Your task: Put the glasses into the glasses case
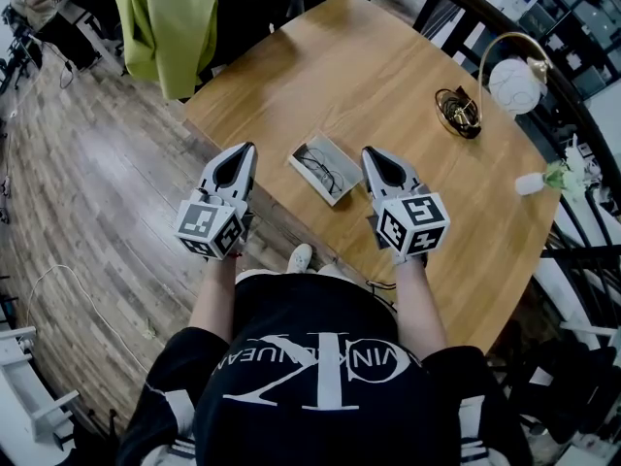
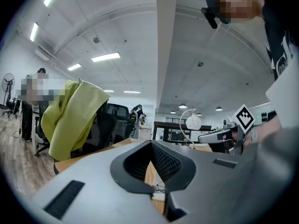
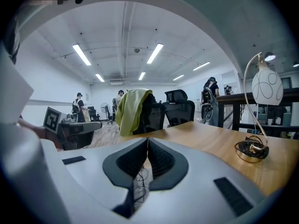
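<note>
A pale, open glasses case (image 1: 300,163) lies slantwise near the worktop's (image 1: 369,76) near edge, with thin dark-framed glasses (image 1: 324,174) inside.

1. A black short-sleeved T-shirt (image 1: 320,377) with large white lettering fills the lower centre of the head view, with white stripes at its sleeve ends.
2. A white shoe (image 1: 300,257) peeks out just above it.
3. The light-grey wedge-shaped left gripper (image 1: 246,149) and right gripper (image 1: 372,152), mid-frame, have black ribbed inner pads (image 2: 164,161).
4. Each bears a white cube (image 1: 412,223) with black square markers.
</note>
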Demonstrator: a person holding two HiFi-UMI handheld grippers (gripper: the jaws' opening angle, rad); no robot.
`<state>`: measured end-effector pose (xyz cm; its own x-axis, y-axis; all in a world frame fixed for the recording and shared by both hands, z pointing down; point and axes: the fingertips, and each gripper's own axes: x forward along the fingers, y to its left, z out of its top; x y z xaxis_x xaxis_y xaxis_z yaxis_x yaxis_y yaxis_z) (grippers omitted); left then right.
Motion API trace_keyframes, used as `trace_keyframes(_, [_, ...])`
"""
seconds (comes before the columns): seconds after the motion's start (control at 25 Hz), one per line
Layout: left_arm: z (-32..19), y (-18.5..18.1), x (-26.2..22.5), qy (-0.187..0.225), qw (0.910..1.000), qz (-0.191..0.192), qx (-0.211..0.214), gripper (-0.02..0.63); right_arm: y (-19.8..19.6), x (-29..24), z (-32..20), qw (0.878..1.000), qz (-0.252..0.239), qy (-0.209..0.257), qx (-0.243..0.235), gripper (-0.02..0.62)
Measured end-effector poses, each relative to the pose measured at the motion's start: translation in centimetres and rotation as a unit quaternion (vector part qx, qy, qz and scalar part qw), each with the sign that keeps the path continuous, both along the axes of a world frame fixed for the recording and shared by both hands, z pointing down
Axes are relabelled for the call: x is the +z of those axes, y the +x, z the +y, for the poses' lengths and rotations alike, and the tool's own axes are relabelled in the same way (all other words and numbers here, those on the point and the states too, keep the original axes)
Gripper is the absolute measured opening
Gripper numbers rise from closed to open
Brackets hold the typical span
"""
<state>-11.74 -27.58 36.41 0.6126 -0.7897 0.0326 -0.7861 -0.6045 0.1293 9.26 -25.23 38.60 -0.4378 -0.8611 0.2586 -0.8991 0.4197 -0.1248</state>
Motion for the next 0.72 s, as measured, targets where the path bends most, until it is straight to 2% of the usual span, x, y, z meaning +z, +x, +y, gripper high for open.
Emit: trace_keyframes(0.72, [-0.8, -0.08, -0.44, 0.008, 1.0, -0.004, 0.002, 0.015, 0.22, -0.36, -0.63, 1.0, -0.001, 0.011, 0.009, 0.026])
